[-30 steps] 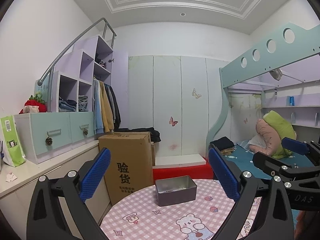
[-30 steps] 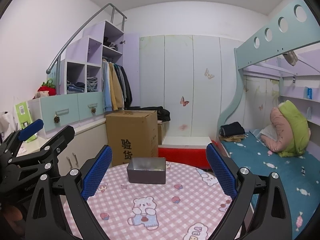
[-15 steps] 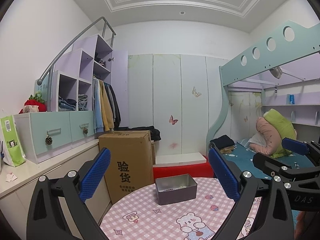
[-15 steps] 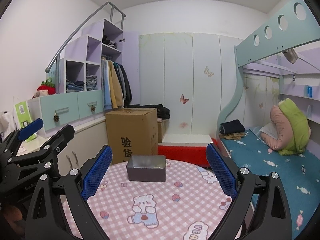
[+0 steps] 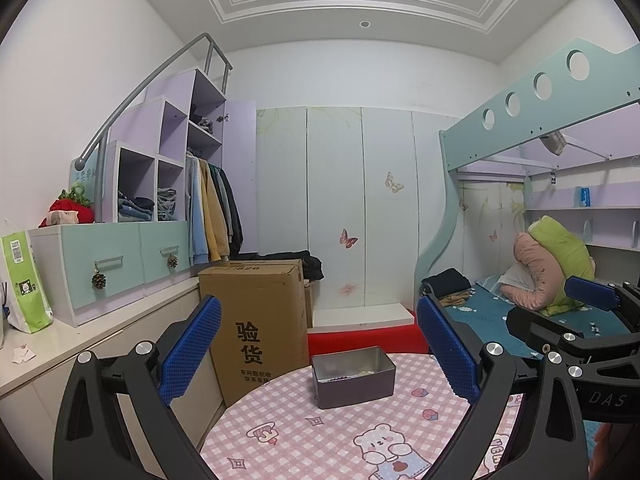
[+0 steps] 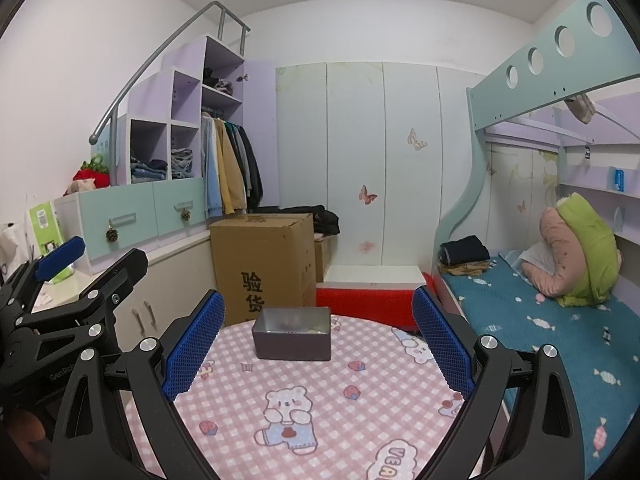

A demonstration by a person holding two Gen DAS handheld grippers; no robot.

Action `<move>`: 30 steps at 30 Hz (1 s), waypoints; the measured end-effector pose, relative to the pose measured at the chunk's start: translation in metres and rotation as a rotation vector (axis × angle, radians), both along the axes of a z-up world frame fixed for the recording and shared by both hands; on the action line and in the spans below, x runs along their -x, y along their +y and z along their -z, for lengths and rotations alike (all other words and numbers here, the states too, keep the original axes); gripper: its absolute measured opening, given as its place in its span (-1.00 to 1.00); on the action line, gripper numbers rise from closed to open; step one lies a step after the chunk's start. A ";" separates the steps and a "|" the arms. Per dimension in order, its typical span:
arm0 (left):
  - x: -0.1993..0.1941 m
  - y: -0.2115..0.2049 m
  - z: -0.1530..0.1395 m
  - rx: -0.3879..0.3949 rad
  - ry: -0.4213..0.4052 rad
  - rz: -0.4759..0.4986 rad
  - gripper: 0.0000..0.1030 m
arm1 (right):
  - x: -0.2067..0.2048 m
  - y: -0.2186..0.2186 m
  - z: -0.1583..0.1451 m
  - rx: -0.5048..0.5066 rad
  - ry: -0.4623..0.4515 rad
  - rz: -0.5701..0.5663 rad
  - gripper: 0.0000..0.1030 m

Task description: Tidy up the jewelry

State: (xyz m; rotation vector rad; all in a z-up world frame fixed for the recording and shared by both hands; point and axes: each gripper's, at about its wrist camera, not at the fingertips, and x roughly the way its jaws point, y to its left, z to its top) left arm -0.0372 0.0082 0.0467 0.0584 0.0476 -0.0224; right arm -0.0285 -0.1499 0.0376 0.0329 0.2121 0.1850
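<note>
- Round desk (image 6: 320, 392) covered in pink-and-white checked cloth printed with cartoon bears, strawberries and stars.
- Open rectangular metal tin (image 6: 292, 340): dark grey outside, paler silver inside.
- Left gripper (image 5: 320, 354) and right gripper (image 6: 316, 340): black frames, silver bolts, fingers (image 6: 194, 344) faced with blue dimpled pads.
- Brown cardboard box (image 6: 266, 266) with black Chinese characters.
- Bed (image 6: 560, 328) sheet: teal with white and pink candy shapes.
- Pale wardrobe doors (image 5: 360, 208) with pink and cream butterflies.
- Mint-green drawers (image 5: 108, 256) under lilac shelves.
</note>
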 end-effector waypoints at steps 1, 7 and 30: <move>0.000 0.000 0.001 0.001 0.001 0.001 0.85 | 0.000 0.000 0.000 0.000 0.000 0.001 0.78; 0.000 0.000 0.002 -0.001 0.002 0.000 0.85 | 0.000 0.001 0.001 -0.002 0.003 0.000 0.78; -0.005 0.001 0.006 -0.001 0.009 0.005 0.85 | -0.001 -0.001 0.008 -0.004 0.011 0.007 0.78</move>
